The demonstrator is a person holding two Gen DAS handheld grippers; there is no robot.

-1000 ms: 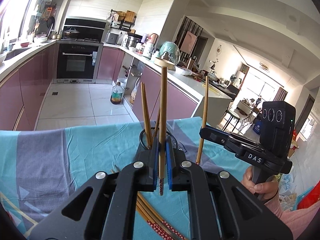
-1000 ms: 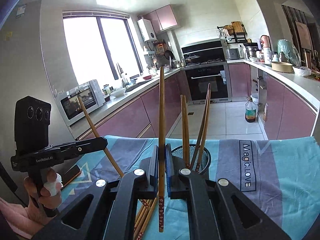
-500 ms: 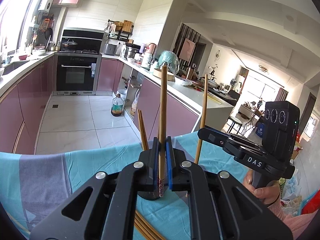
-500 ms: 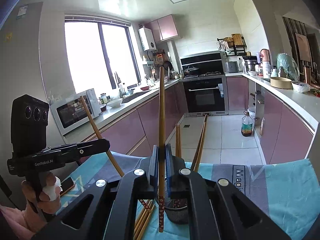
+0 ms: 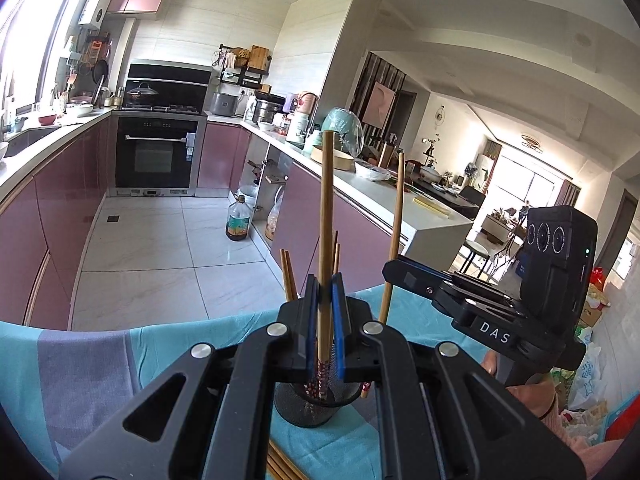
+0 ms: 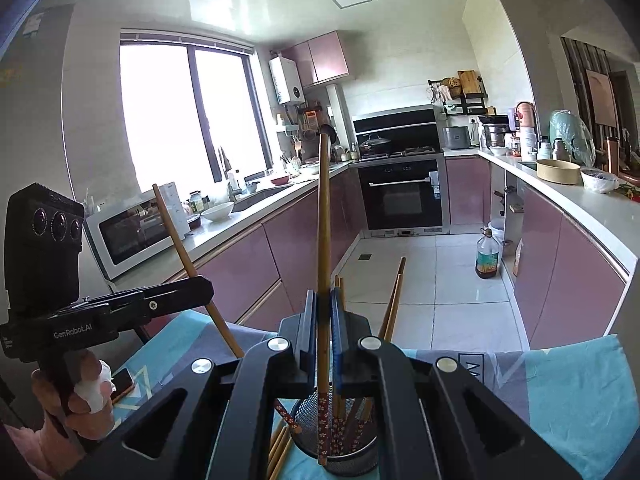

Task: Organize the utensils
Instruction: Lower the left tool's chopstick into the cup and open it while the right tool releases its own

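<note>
Chopsticks (image 5: 326,216) (image 6: 323,216) upright, clamped in both jaws above mesh cup (image 6: 352,446) w/ more chopsticks.

Mesh holder (image 6: 352,456): lower centre of the right wrist view, on the tablecloth (image 6: 580,392), several chopsticks (image 6: 394,300) standing in it. Loose chopsticks (image 6: 280,448): on the cloth, just left of the holder. Phone (image 6: 122,382): on the cloth, lower left. Oil bottle (image 6: 488,254): on the floor behind, right of centre. Microwave (image 6: 132,232): on the counter, left.
</note>
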